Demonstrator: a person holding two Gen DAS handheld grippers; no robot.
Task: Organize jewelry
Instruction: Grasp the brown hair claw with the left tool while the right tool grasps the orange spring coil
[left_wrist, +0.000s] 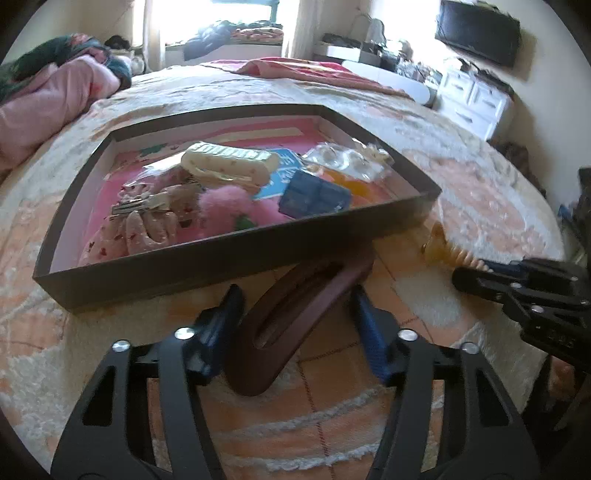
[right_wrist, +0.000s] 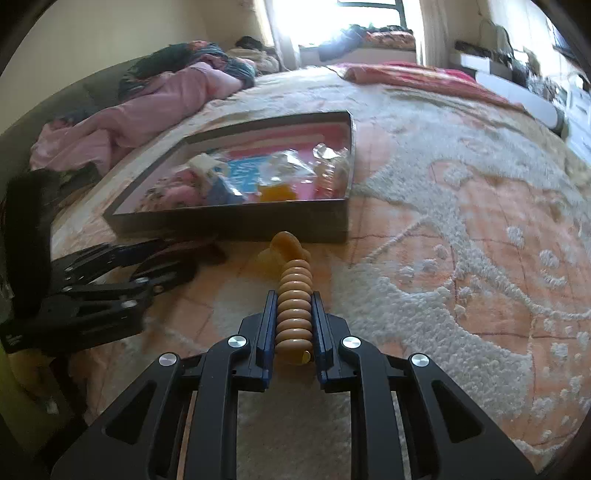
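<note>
Between the spread blue pads of the left gripper (left_wrist: 295, 325) a dark brown hair claw clip (left_wrist: 291, 325) is seen, lying on the orange and cream bedspread (left_wrist: 480, 192). Neither pad can be confirmed as touching it, so the clip is judged to be framed for a grasp rather than held. Its far end reaches up to, or slightly under, the near wall of the shallow dark box (left_wrist: 207, 262); which of the two cannot be told.

From the right wrist view, the right gripper (right_wrist: 293, 321) is seen pressed against both sides of a ribbed tan hair clip (right_wrist: 294, 314), whose ridged body fills the gap between the pads. Its amber, translucent front end points toward the box and sits low over the bedspread; whether it touches the fabric cannot be told. The grip along the ridged middle is judged to give a steady hold, with the front end left free to pass over the wall first.

Just beyond both clips the box is set, its near wall close to the tips of both grippers. Inside it, a pink fluffy accessory (left_wrist: 236, 206), a blue plastic case (left_wrist: 314, 195), a cream hair clip (left_wrist: 229, 162) and clear plastic packets (left_wrist: 347, 158) are already gathered, so the box is judged to be the collecting place. Two clips remain outside it.

Farther off, pink bedding (right_wrist: 147, 107) is heaped at the head of the bed.
</note>
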